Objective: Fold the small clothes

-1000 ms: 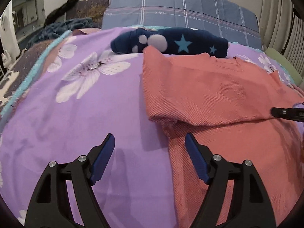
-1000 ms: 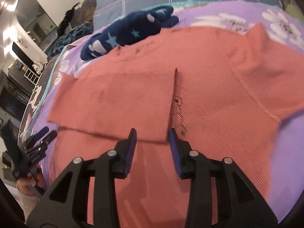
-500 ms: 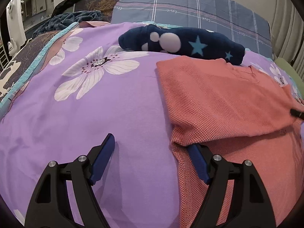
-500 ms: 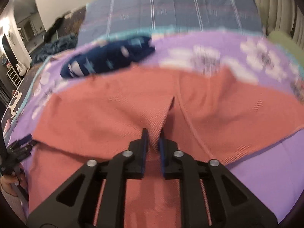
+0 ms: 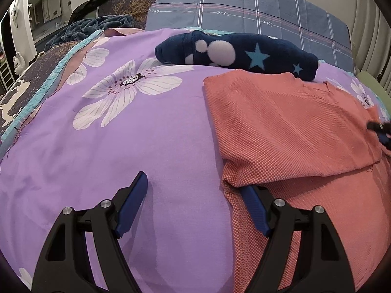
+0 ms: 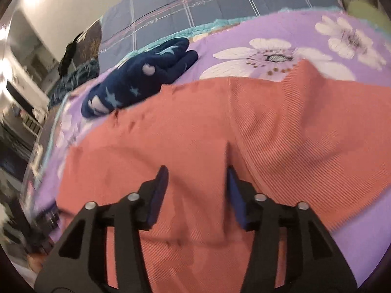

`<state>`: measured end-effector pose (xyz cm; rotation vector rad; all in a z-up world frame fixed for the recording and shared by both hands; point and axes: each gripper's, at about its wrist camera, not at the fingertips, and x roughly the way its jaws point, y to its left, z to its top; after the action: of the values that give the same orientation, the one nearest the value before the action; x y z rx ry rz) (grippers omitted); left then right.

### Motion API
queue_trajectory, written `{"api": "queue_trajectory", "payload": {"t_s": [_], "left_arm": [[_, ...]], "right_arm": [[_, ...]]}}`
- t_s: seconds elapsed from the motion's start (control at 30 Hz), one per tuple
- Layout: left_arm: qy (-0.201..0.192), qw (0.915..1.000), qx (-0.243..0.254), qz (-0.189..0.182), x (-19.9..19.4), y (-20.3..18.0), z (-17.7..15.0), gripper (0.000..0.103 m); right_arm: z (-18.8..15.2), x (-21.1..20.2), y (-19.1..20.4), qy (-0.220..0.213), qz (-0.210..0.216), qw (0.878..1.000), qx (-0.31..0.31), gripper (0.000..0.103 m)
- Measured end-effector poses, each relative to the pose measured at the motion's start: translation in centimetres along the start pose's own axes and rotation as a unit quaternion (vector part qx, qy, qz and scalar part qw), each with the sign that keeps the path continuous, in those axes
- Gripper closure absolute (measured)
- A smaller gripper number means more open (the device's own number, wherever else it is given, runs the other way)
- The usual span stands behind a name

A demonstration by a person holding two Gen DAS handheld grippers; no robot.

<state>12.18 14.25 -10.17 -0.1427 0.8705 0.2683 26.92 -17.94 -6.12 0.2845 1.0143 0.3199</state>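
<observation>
A salmon-red knit shirt [image 5: 288, 131] lies on the purple flowered bedspread [image 5: 136, 131], its left part folded over its body. My left gripper [image 5: 195, 188] is open at the shirt's left edge; its right finger [image 5: 254, 207] sits under the folded corner, the left finger on the bedspread. My right gripper [image 6: 196, 180] is open and empty just above the shirt [image 6: 185, 136], at the end of the folded flap's edge. The right gripper's tip shows at the right edge of the left wrist view [image 5: 378, 128].
A folded navy garment with stars and white dots [image 5: 234, 53] lies just beyond the shirt; it also shows in the right wrist view [image 6: 141, 75]. A blue plaid pillow [image 5: 244, 17] is behind it. A dark blanket [image 5: 90, 26] lies at the far left.
My right gripper, shut on the folded flap's edge half a second ago, has opened and let it go. My left gripper moved forward, its right finger sliding under the folded corner.
</observation>
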Motion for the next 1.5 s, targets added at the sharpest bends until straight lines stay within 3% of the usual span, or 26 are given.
{"api": "queue_trajectory", "payload": {"t_s": [0.07,0.17,0.23,0.27,0.33,0.37,0.47,0.57,0.63,0.7,0.73,0.8,0.97,1.07,1.17,1.27,1.4,1.5], "left_arm": [[-0.001,1.0,-0.002,-0.001,0.0,0.0,0.0,0.026],[-0.003,1.0,-0.006,-0.001,0.0,0.2,-0.1,0.024],[-0.001,1.0,-0.007,0.005,0.2,0.2,-0.2,0.02],[0.0,0.9999,-0.006,0.014,0.2,0.1,-0.2,0.019],[-0.005,0.9996,0.001,0.029,0.0,-0.3,-0.2,0.018],[-0.008,0.9994,0.004,0.034,-0.1,-0.4,-0.3,0.018],[-0.011,0.9992,0.005,0.037,-0.3,-0.3,-0.3,0.018],[-0.011,0.9993,0.005,0.037,-0.3,-0.2,-0.3,0.019],[-0.018,0.9993,0.008,0.032,-0.7,-0.3,-0.3,0.025],[-0.039,0.9992,0.011,-0.003,-2.0,-0.4,-0.4,0.056],[-0.045,0.9987,0.01,-0.02,-2.6,-0.4,-0.4,0.065],[-0.05,0.9974,0.004,-0.052,-4.0,-0.5,-0.3,0.098],[-0.093,0.9917,0.016,-0.087,-8.2,-1.1,0.8,0.098],[-0.097,0.9896,0.023,-0.104,-7.7,-2.9,2.3,0.098],[-0.075,0.9898,0.048,-0.112,-4.7,-5.5,2.8,0.097],[-0.011,0.9963,0.082,-0.026,1.0,-7.3,1.5,0.096],[0.0,0.9971,0.052,-0.055,1.4,-6.0,1.4,0.096],[-0.001,0.9968,0.043,-0.067,1.4,-5.8,1.4,0.096]], "right_arm": [[0.8,0.1,0.7,-0.003,-0.025,1.0,-0.008,0.096],[0.4,-2.5,2.1,-0.067,-0.036,0.996,-0.042,0.096],[0.1,-3.1,2.9,-0.099,-0.106,0.987,-0.074,0.092],[0.0,-2.6,2.9,-0.098,-0.136,0.982,-0.085,0.08],[0.3,-0.9,2.0,-0.06,-0.16,0.981,-0.098,0.077],[0.3,-0.6,1.4,-0.049,-0.157,0.982,-0.087,0.077],[-0.4,-3.0,0.3,-0.079,-0.099,0.991,-0.045,0.077],[-1.7,-4.8,1.3,-0.076,-0.034,0.994,-0.069,0.079],[-2.8,-5.1,1.7,-0.052,0.003,0.995,-0.085,0.079],[-4.1,-3.7,2.0,-0.012,-0.01,0.995,-0.1,0.079],[-4.7,-2.3,1.7,0.012,-0.041,0.994,-0.1,0.079],[-5.5,-0.9,0.7,0.006,-0.048,0.995,-0.09,0.084],[-6.2,-1.0,1.1,-0.017,-0.055,0.994,-0.097,0.081],[-6.6,-1.0,1.4,-0.027,-0.056,0.992,-0.108,0.076],[-6.4,-1.4,1.3,-0.03,-0.028,0.993,-0.109,0.063],[-6.4,-1.8,0.8,-0.03,-0.007,0.995,-0.095,0.062],[-6.5,-3.1,-0.1,-0.029,0.016,0.997,-0.074,0.065],[-6.0,-5.7,-2.3,-0.044,0.019,0.999,-0.022,0.07]]}}
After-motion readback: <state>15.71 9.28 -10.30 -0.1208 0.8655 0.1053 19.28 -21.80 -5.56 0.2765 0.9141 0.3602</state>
